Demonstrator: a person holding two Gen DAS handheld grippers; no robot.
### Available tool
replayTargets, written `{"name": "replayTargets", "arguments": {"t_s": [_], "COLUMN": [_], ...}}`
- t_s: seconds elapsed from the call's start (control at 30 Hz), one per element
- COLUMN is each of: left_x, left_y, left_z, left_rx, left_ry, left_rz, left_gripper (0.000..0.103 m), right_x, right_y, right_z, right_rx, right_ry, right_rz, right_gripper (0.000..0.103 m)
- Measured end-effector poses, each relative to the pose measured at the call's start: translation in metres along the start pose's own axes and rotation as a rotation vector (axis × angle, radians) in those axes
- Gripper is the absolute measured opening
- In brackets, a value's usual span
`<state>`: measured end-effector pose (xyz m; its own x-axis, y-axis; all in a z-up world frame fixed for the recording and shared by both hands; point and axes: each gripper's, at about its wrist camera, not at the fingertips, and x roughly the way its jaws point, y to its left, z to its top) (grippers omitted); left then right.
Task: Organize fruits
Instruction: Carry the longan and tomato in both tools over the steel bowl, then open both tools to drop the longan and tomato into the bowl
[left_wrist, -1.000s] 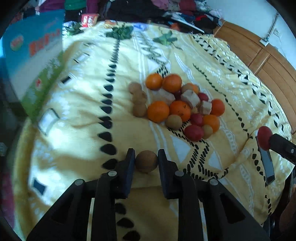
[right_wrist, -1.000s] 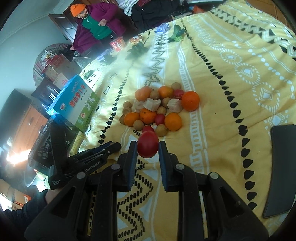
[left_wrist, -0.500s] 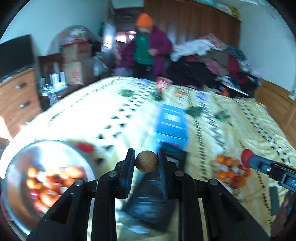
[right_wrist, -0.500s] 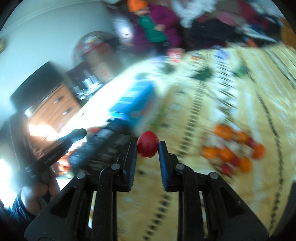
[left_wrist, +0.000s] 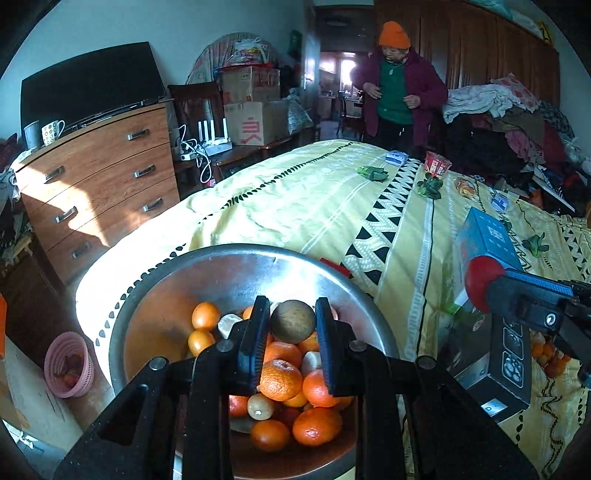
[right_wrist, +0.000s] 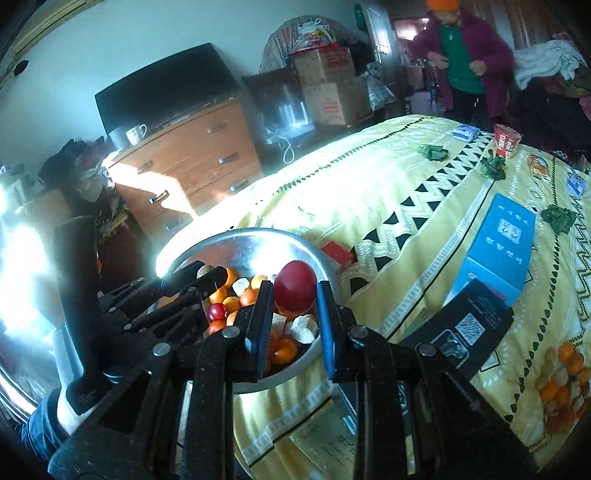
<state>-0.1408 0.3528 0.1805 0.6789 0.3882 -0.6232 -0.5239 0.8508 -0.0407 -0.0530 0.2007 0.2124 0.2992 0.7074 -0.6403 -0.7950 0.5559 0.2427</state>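
Steel bowl (left_wrist: 159, 295) sits at the corner of the bed (left_wrist: 325, 206), its near rim past the mattress edge, with a wooden dresser (left_wrist: 99, 177) beyond a narrow gap on the left. Left tongs (left_wrist: 291, 332) clamp one brown round fruit (left_wrist: 293, 321) directly above the bowl's heap of oranges, white chunks and small red fruits. Right tongs (right_wrist: 295, 317) pinch one red fruit (right_wrist: 296, 291) just over the bowl's right rim (right_wrist: 258, 236). Two boxes crowd the right side: one blue box (right_wrist: 502, 243), one black box (right_wrist: 465, 328). Open quilt stretches behind the bowl. One loose fruit pile (right_wrist: 561, 384) lies well apart, far right.
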Motion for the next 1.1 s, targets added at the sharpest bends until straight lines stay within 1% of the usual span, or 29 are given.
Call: {"name": "replayTargets", "arguments": {"t_s": [0.17, 0.27, 0.37, 0.4, 0.47, 0.53, 0.67, 1.1], "left_x": [0.012, 0.019, 0.027, 0.029, 0.038, 0.046, 0.053, 0.058], "left_y": [0.013, 0.020, 0.027, 0.030, 0.038, 0.046, 0.055, 0.061], "left_z": [-0.007, -0.010, -0.014, -0.015, -0.018, -0.020, -0.023, -0.025], "left_rx": [-0.019, -0.030, -0.050, -0.064, -0.118, -0.150, -0.157, -0.162], "left_ry": [0.035, 0.061, 0.097, 0.113, 0.161, 0.192, 0.214, 0.222], "left_rz": [0.022, 0.024, 0.002, -0.017, -0.072, -0.085, -0.079, -0.079], "left_gripper": [0.025, 0.025, 0.024, 0.024, 0.024, 0.024, 0.025, 0.024], "right_x": [0.027, 0.035, 0.045, 0.048, 0.055, 0.062, 0.070, 0.087], "right_y": [0.016, 0.023, 0.029, 0.031, 0.034, 0.036, 0.040, 0.044], "right_z": [-0.001, -0.001, -0.002, -0.003, -0.003, -0.004, -0.007, -0.010], "right_rx": [-0.014, -0.014, -0.011, -0.012, -0.008, 0.002, 0.008, 0.007], "right_ry": [0.070, 0.096, 0.125, 0.135, 0.150, 0.166, 0.187, 0.217], "right_rz": [0.005, 0.002, -0.002, -0.003, -0.007, -0.008, -0.008, -0.018], "right_gripper": [0.024, 0.024, 0.024, 0.024, 0.024, 0.024, 0.024, 0.024]}}
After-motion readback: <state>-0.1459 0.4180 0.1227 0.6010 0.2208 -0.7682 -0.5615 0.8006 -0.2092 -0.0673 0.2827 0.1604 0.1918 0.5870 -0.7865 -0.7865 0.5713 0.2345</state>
